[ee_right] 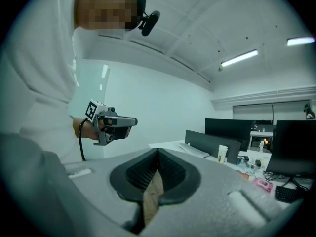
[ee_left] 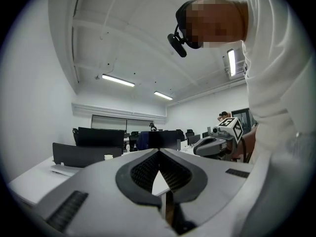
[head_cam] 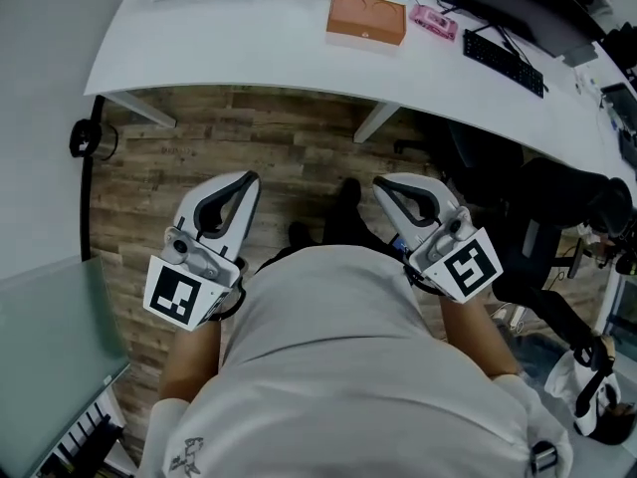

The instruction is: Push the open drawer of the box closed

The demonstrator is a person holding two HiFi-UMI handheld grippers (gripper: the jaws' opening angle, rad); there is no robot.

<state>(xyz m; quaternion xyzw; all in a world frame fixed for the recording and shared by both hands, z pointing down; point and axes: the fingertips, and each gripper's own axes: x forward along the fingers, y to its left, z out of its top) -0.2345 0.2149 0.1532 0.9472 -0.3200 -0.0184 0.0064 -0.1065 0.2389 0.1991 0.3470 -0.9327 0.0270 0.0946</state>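
- The left gripper (head_cam: 245,179) and right gripper (head_cam: 384,184) both had their claws pinched together, empty.
- The brown box (head_cam: 366,18) sat on the white table (head_cam: 249,43), well apart from them.

A brown box (head_cam: 366,18) rests on the white desk (head_cam: 229,38).

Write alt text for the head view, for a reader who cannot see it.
Seen from above, a person in a white shirt holds a grey left gripper and grey right gripper, fingers closed and empty, over a wood-plank floor. Ahead, a curved white desk carries a flat orange-brown box and a black keyboard.
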